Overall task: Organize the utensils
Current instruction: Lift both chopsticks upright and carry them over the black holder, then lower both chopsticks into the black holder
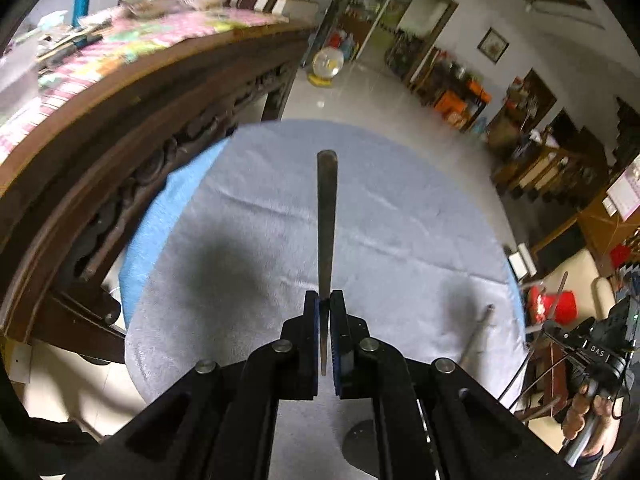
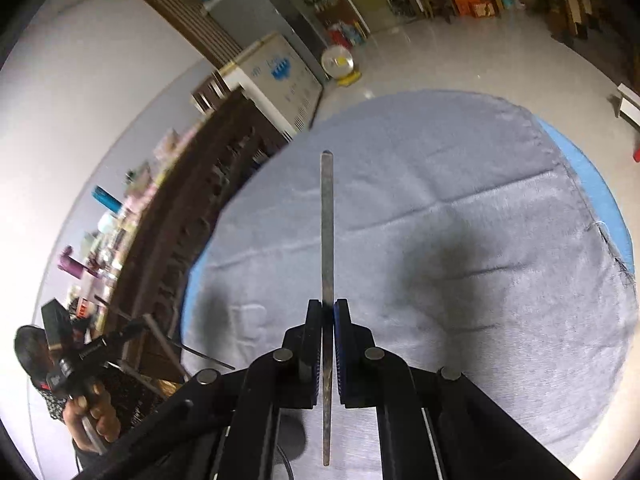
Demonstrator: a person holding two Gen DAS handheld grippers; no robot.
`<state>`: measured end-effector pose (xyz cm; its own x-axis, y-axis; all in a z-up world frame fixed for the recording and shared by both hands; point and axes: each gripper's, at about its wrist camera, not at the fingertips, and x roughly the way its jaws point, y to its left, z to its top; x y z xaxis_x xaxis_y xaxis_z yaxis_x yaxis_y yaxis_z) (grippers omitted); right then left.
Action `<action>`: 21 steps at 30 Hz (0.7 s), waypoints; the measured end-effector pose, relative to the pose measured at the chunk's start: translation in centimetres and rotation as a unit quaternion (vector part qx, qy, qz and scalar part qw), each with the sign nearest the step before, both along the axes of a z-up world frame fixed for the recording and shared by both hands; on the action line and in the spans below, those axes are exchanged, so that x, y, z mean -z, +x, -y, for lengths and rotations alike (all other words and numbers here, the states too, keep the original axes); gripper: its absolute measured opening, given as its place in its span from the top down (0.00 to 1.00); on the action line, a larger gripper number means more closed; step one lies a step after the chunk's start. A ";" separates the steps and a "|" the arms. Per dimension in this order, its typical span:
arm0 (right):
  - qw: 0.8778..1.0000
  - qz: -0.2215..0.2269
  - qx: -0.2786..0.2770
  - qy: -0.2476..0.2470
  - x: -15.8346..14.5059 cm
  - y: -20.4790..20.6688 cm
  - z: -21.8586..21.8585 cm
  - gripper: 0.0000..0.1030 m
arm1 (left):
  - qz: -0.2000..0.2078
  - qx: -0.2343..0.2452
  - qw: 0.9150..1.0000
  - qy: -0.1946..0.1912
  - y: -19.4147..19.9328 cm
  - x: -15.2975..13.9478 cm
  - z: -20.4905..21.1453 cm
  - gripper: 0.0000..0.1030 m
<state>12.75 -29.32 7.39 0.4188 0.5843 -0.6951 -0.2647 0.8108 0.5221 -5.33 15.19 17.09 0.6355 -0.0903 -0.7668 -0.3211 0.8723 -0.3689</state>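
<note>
My left gripper (image 1: 324, 300) is shut on a dark metal utensil handle (image 1: 326, 216) that points forward, edge on, held above a grey cloth (image 1: 400, 216) on a round table. My right gripper (image 2: 328, 306) is shut on a thin silver utensil handle (image 2: 327, 224), also edge on, above the same cloth (image 2: 460, 208). Another utensil handle (image 1: 478, 334) lies on the cloth at the right in the left wrist view. The working ends of both held utensils are hidden behind the jaws.
A dark carved wooden sideboard (image 1: 132, 136) with clutter on top stands left of the table and also shows in the right wrist view (image 2: 200, 232). The blue table edge (image 2: 592, 184) shows beyond the cloth. Shelves and a tiled floor (image 1: 380, 96) lie behind.
</note>
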 end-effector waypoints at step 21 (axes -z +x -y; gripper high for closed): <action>0.989 0.132 0.058 0.044 -7.5 -9.0 4.2 0.93 | 0.112 0.015 0.993 0.018 -7.7 -7.1 1.6 0.95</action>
<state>3.70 -33.56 14.88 0.6469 0.5743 -0.5016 -0.3086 0.7987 0.5165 -13.00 13.55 24.23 0.7883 -0.0861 -0.6092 -0.2087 0.8940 -0.3964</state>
